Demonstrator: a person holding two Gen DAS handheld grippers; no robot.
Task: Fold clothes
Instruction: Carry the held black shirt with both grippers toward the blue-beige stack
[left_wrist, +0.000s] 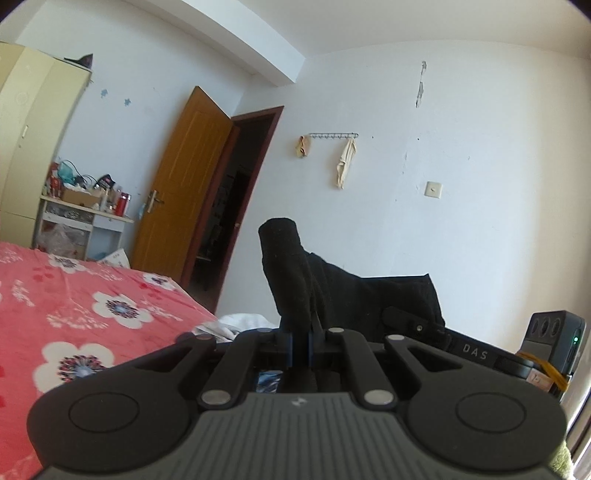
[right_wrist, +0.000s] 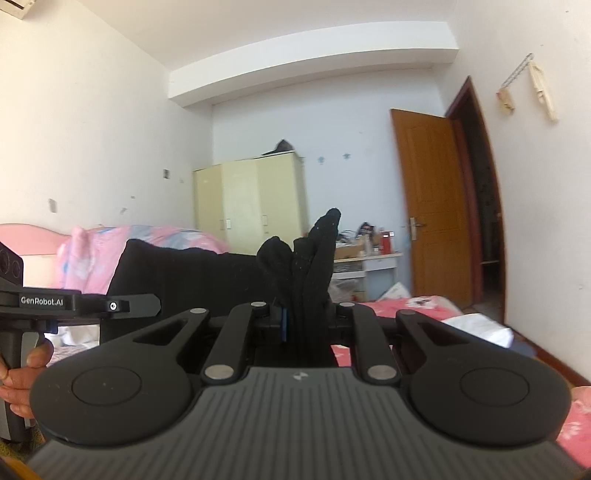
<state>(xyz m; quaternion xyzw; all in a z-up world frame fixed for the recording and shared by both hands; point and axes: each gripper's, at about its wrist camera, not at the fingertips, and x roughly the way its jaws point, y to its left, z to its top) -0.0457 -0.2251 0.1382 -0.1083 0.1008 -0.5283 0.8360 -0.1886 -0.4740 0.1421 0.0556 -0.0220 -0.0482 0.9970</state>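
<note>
The left gripper (left_wrist: 300, 345) points level across a bedroom, its two black fingers (left_wrist: 286, 343) nearly closed and pinching a fold of a black knitted garment (left_wrist: 295, 273), a bunched end of which sticks up above the pinch. From there the dark cloth stretches away to the right, held up in the air in front of a white wall and reaching the other black handheld device at the right edge of the left wrist view. The right gripper (right_wrist: 306, 321) also points level, its fingers (right_wrist: 277, 319) drawn close together around a thick wad of the same black garment, with two crumpled peaks of fabric standing above them. In the right wrist view the cloth runs leftward as a broad dark sheet, raised clear of the bed with the red flowered bedsheet (left_wrist: 74, 302) below. A person's hand (right_wrist: 22, 373) grips the handle of the left device at the left border of that view. Behind stand a pale yellow wardrobe (right_wrist: 251, 195), an open brown wooden door (left_wrist: 184, 184), a small white table (left_wrist: 88, 218) crowded with clutter, and a metal hook rail (left_wrist: 332, 136) on the wall with light cloths hanging from it. A pink quilt (right_wrist: 147, 240) lies bunched against the pink headboard.
</note>
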